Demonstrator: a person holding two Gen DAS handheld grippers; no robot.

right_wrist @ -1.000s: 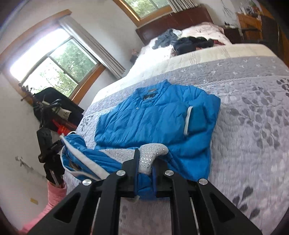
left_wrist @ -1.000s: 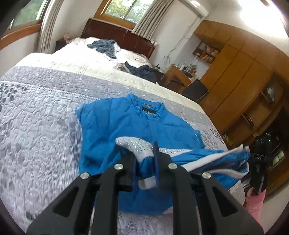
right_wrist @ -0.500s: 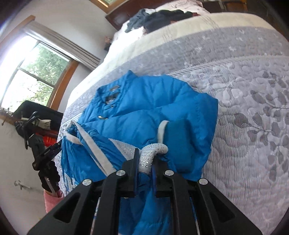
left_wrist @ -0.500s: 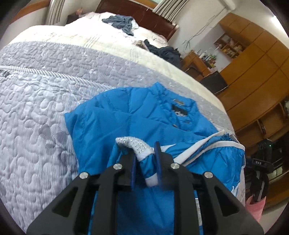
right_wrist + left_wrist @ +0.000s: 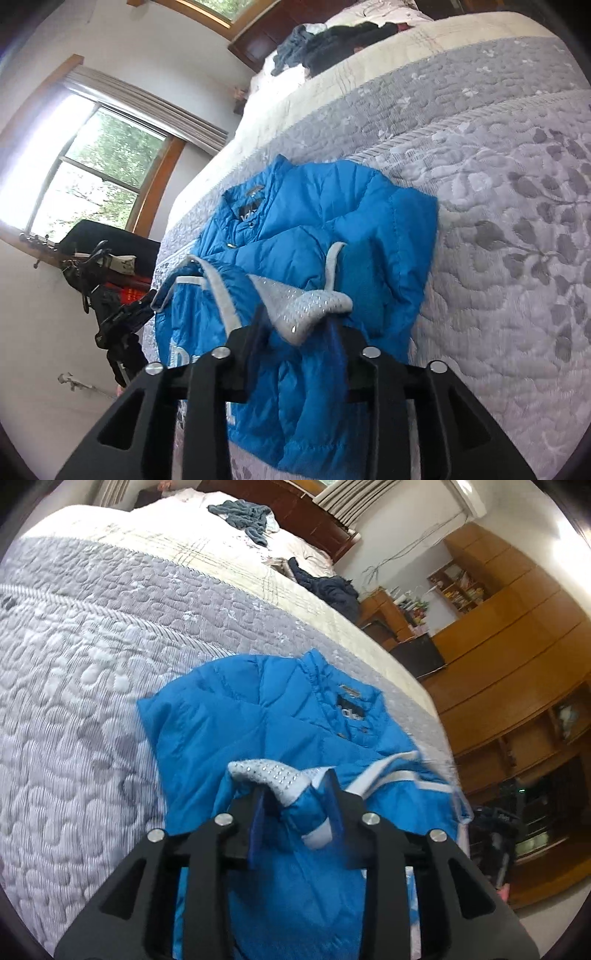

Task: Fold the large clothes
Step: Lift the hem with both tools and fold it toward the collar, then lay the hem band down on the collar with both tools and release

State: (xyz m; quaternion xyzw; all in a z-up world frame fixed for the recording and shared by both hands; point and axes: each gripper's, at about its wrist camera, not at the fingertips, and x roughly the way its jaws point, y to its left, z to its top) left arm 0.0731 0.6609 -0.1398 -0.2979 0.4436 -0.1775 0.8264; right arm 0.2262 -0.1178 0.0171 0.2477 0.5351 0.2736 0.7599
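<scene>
Blue jacket lying on grey quilt near bed's foot edge, collar twd headboard. L gripper and R gripper each pinching a bunch of the hem w/ silver lining showing, lifting it over the body.
</scene>
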